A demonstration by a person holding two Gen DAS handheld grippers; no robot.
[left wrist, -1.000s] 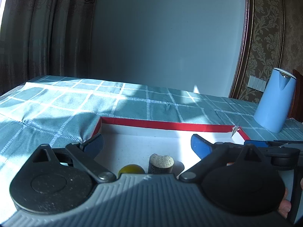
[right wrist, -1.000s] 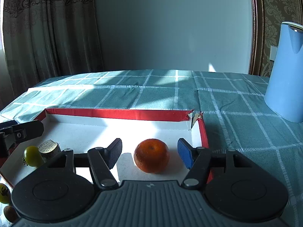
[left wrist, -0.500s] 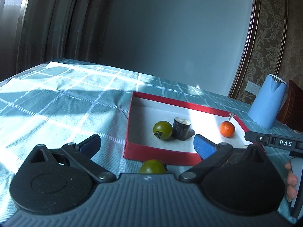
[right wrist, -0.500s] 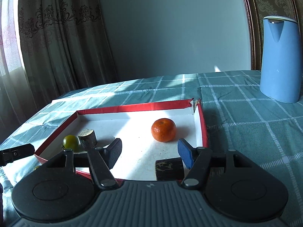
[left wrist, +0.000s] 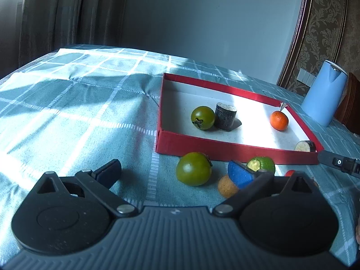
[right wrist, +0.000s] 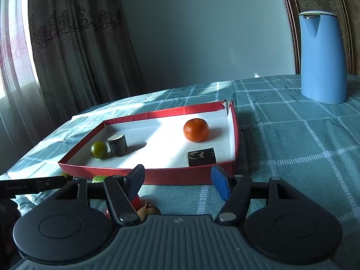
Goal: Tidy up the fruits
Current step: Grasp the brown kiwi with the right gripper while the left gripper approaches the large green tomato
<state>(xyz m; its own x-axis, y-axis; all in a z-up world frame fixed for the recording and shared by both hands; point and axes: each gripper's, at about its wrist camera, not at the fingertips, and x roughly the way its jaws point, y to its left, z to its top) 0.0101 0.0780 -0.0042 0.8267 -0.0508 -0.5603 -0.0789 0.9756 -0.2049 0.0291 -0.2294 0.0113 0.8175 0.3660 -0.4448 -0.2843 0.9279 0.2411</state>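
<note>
A red box (left wrist: 236,150) (right wrist: 157,175) with a white floor holds a green tomato (left wrist: 203,118) (right wrist: 99,149), a dark cylinder piece (left wrist: 225,116) (right wrist: 117,145), an orange mandarin (left wrist: 279,120) (right wrist: 196,129) and a dark flat piece (right wrist: 201,156) (left wrist: 305,146). On the cloth before the box lie a second green tomato (left wrist: 194,172), a cut green fruit (left wrist: 261,164) (right wrist: 99,178), a tan ball (left wrist: 226,186), a red fruit (right wrist: 135,201) and a brown fruit (right wrist: 148,211). My left gripper (left wrist: 175,171) and my right gripper (right wrist: 177,180) are open and empty, short of the box.
A blue kettle (left wrist: 324,94) (right wrist: 321,56) stands on the teal checked tablecloth (left wrist: 78,117) right of the box. Curtains (right wrist: 67,51) hang at the left, a plain wall behind. The right gripper's tip (left wrist: 337,163) shows at the left view's right edge.
Both grippers have drawn back and risen away from the box. The mandarin that lay between the right fingers now sits free in the box. The loose fruits before the box came into view.
</note>
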